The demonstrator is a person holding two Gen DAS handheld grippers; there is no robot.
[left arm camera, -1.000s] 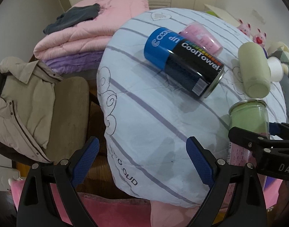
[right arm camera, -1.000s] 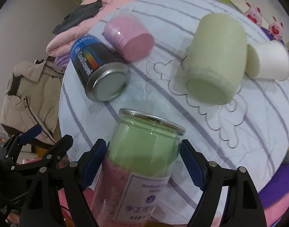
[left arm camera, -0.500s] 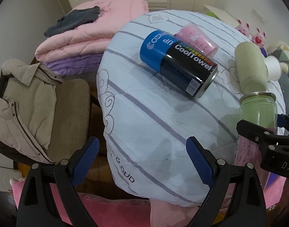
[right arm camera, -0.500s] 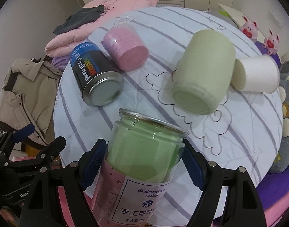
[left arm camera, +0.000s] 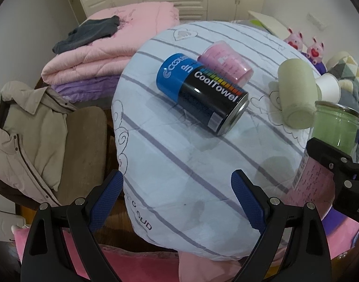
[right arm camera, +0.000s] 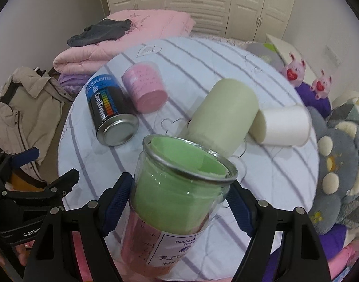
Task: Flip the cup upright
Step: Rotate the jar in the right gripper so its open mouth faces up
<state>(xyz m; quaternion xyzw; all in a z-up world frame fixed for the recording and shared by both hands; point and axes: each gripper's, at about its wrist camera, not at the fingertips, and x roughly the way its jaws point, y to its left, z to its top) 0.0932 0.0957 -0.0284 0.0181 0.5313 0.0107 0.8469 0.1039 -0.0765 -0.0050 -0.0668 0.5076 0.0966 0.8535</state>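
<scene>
The right gripper [right arm camera: 179, 202] clamps the clear jar [right arm camera: 177, 188] at mid-body, at six o'clock on the striped table [right arm camera: 285, 164]. It looks stiff, slick and light; a grip below the rim seems best. It has tipped more upright than a second ago. The left gripper [left arm camera: 177, 202] gapes wide, empty.
</scene>
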